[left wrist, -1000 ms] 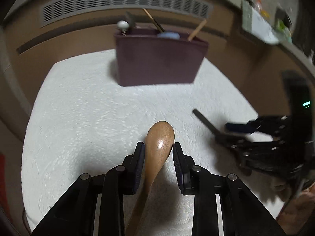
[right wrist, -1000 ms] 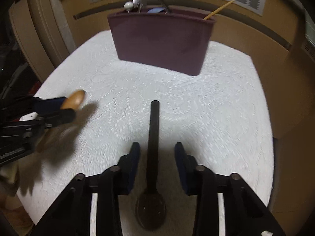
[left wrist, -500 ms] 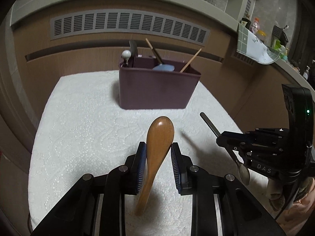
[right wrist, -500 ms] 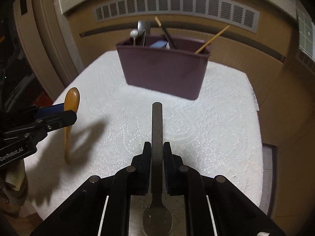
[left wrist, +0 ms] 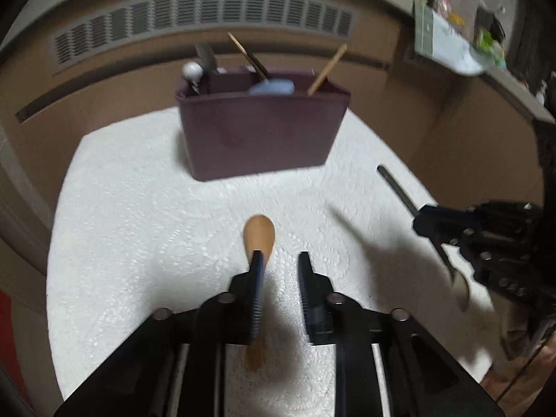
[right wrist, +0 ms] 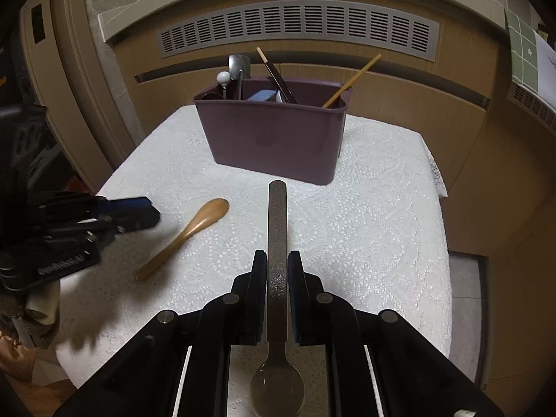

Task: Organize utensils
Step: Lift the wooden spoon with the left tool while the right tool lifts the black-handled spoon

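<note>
A dark purple utensil holder stands at the far side of the white cloth, holding several utensils; it also shows in the left wrist view. My right gripper is shut on a metal spoon, handle pointing forward, bowl toward the camera, held above the cloth. It shows from the side in the left wrist view. A wooden spoon lies flat on the cloth. My left gripper is open above it; the wooden spoon lies under its left finger. The left gripper also shows in the right wrist view.
The white patterned cloth covers a small table with edges close on all sides. A wooden wall panel with a vent grille stands behind the holder. A shelf with small items is at the far right.
My left gripper opened and let go of the wooden spoon, which now lies on the cloth. My right gripper closed on the metal spoon and lifted it.
</note>
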`<state>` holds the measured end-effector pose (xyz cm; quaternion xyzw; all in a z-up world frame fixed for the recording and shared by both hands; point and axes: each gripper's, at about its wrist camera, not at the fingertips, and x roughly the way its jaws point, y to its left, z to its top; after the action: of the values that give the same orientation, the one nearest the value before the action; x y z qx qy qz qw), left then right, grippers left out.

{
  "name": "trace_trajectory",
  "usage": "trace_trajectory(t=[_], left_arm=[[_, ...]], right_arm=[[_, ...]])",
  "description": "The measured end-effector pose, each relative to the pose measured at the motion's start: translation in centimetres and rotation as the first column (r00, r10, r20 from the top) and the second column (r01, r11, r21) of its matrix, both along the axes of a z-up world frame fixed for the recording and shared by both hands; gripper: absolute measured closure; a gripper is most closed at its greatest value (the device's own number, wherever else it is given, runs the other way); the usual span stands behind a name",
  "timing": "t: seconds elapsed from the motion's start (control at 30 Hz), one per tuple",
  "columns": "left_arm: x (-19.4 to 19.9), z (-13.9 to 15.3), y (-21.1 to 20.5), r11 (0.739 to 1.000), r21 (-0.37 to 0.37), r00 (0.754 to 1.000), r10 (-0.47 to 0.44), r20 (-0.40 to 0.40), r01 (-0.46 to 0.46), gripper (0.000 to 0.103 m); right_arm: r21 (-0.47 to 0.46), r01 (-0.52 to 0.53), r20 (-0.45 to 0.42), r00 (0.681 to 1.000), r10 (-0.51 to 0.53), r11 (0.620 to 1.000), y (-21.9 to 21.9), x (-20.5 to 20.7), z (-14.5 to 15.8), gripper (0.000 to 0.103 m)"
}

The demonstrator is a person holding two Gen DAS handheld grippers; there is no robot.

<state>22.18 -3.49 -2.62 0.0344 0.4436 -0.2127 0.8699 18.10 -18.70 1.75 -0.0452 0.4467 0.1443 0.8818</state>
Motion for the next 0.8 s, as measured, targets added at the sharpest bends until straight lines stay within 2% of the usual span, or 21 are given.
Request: trace_trajectory(t=[0.03, 0.07, 0.2, 0.23, 0.3, 0.33, 0.4, 0.53, 0.63, 0.8], left_arm=[[0.5, -0.6, -0.6, 1.0, 0.023, 1.0, -0.008, -0.009, 0.008, 0.06], [1.1, -1.3, -1.1, 0.999, 0.047, 1.0, -0.007, -0.017, 0.008, 0.057], [4.2, -3.9, -2.6, 0.986, 0.164, 0.998, 0.038, -0.057, -0.028, 0.056], [5.0, -4.5, -2.9, 0.983, 0.181, 0.996, 0.05, -0.07, -0.036, 0.056], [5.8, -4.6, -3.3, 0.983, 0.18, 0.998, 0.05, -0.039, -0.043, 0.058], [6.0, -4.6, -3.4, 0.985, 0.169, 0.998, 0.052, -0.037, -0.045, 0.073], [5.8, -4.2, -3.2, 0.989, 0.136, 0.998, 0.065, -0.026, -0.061, 0.072], [3.0, -1.1, -1.7, 0.998, -0.007, 0.998, 0.06, 0.034, -0.06, 0.072], [0.8, 2.1, -0.2, 0.991, -0.12, 0.993, 0.07, 0.091, -0.059, 0.072], [-0.7, 5.9, 1.7, 0.969, -0.239, 0.98, 0.108, 0.167, -0.066, 0.072]], right_arm=[[0.004, 0.003, -0.004, 1.0, -0.003, 1.0, -0.2, 0.0, -0.1, 0.092], [0.007, 0.005, -0.008, 1.0, -0.005, 1.0, -0.4, 0.0, -0.3, 0.092], [0.006, 0.012, -0.009, 1.0, -0.011, 1.0, -0.8, -0.1, -0.5, 0.092], [0.006, 0.012, -0.008, 1.0, -0.012, 1.0, -0.8, 0.0, -0.4, 0.092], [0.008, 0.015, -0.008, 1.0, -0.015, 1.0, -0.9, 0.2, -0.5, 0.092], [0.012, 0.019, -0.006, 1.0, -0.018, 1.0, -1.0, 0.4, -0.5, 0.092], [0.027, 0.027, 0.0, 1.0, -0.027, 0.999, -1.2, 0.8, -0.4, 0.092], [0.064, 0.039, 0.03, 0.999, -0.041, 0.997, -1.6, 1.2, 0.5, 0.092], [0.079, 0.044, 0.048, 0.998, -0.048, 0.996, -1.6, 1.7, 0.9, 0.092], [0.12, 0.051, 0.073, 0.996, -0.06, 0.991, -1.5, 2.7, 1.9, 0.092]])
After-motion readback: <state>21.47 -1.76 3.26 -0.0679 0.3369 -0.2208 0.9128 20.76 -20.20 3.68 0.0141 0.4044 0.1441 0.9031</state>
